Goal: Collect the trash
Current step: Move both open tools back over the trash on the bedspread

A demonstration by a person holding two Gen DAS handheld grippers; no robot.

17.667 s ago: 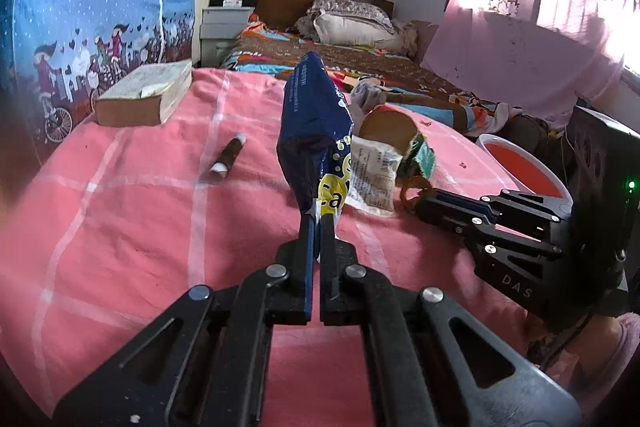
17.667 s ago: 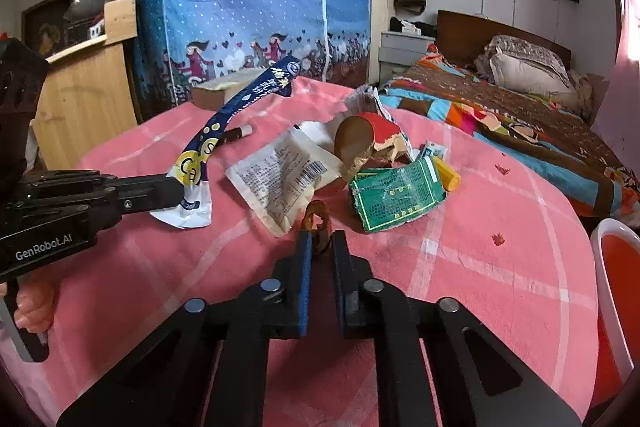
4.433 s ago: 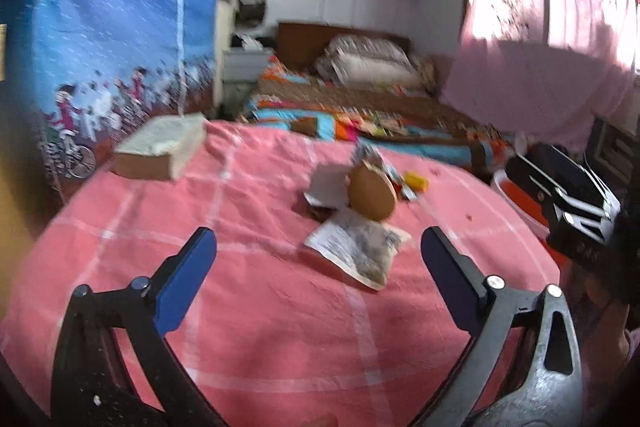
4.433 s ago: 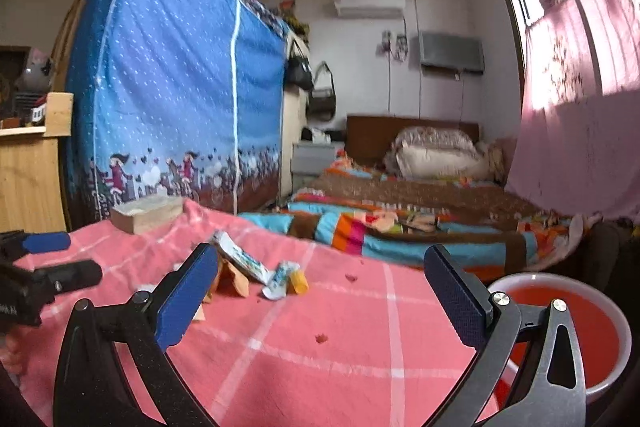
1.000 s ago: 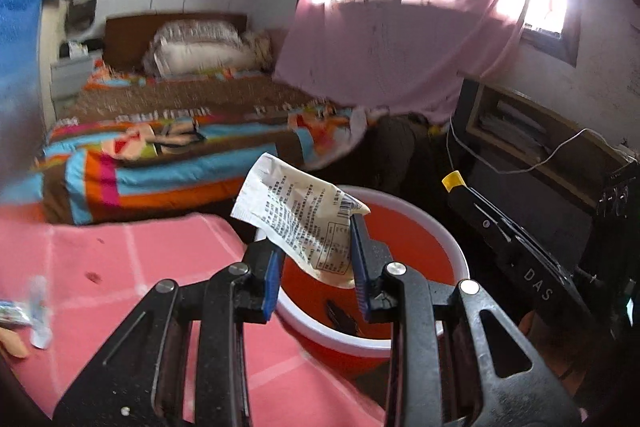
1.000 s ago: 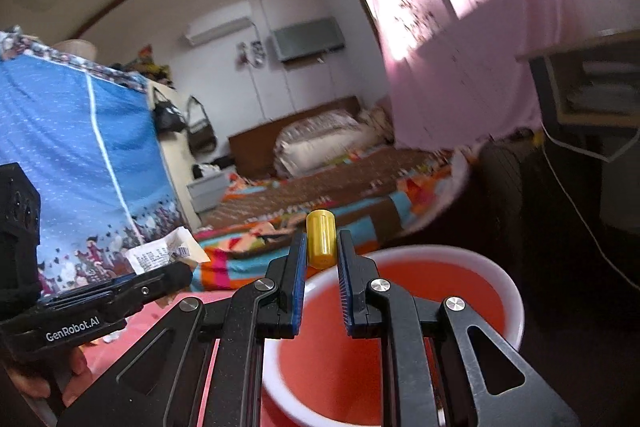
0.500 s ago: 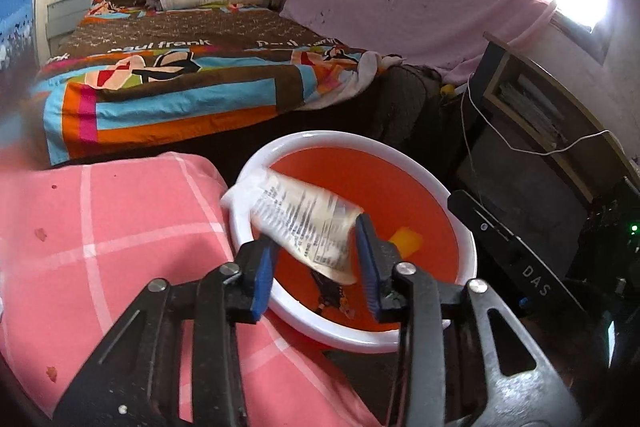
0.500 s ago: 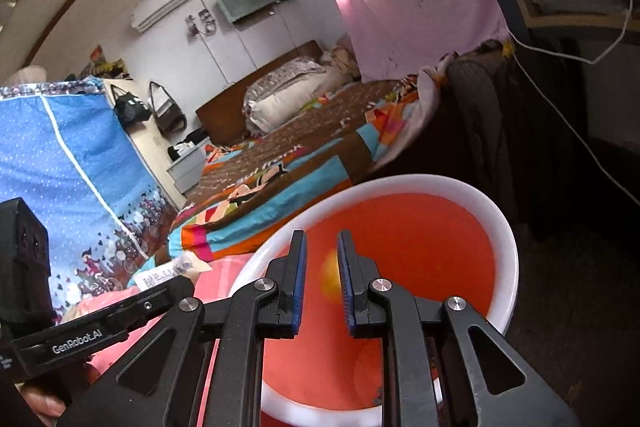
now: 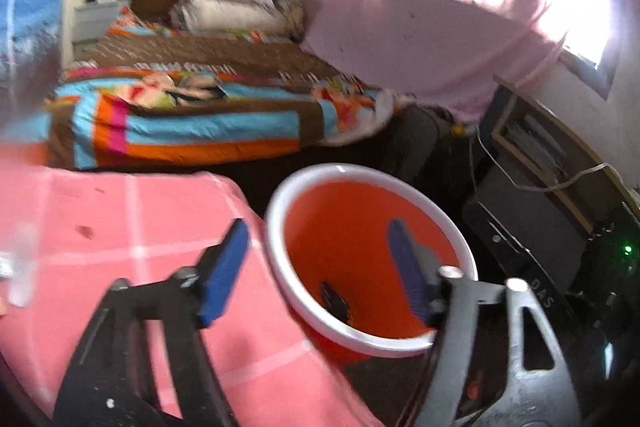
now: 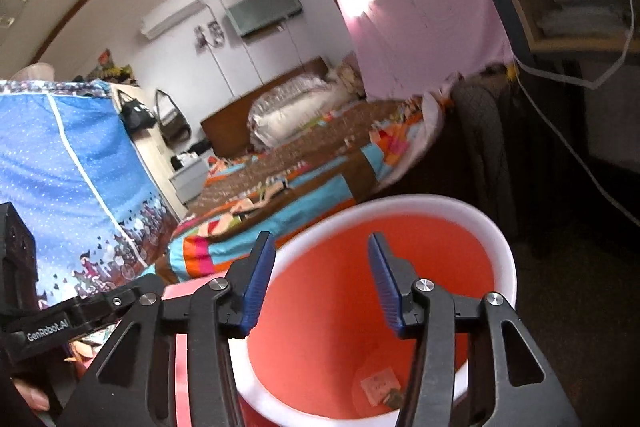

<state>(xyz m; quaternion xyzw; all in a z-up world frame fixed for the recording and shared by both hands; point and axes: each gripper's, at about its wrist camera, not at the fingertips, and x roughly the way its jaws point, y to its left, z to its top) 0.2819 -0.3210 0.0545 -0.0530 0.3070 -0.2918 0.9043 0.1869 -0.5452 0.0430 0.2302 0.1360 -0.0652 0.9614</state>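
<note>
A red bucket with a white rim (image 9: 276, 223) stands beside the pink-clothed table (image 9: 120, 219); it also shows in the right wrist view (image 10: 496, 239). My left gripper (image 9: 320, 267) is open and empty above the bucket's near rim. My right gripper (image 10: 320, 281) is open and empty over the bucket's mouth. A white wrapper (image 10: 380, 389) lies on the bucket's bottom, and a dark piece of trash (image 9: 336, 301) lies inside too. Blurred bits of trash (image 9: 20, 267) lie at the table's left edge.
A bed with a striped blanket (image 9: 192, 119) stands behind the table. A pink curtain (image 9: 432, 39) hangs at the right. A shelf with a white cable (image 9: 560, 163) and a dark box (image 9: 532, 227) stand right of the bucket. A blue wardrobe (image 10: 68, 179) is at the left.
My left gripper has opened and the white wrapper has dropped into the bucket. My right gripper has opened wider after the yellow piece fell in.
</note>
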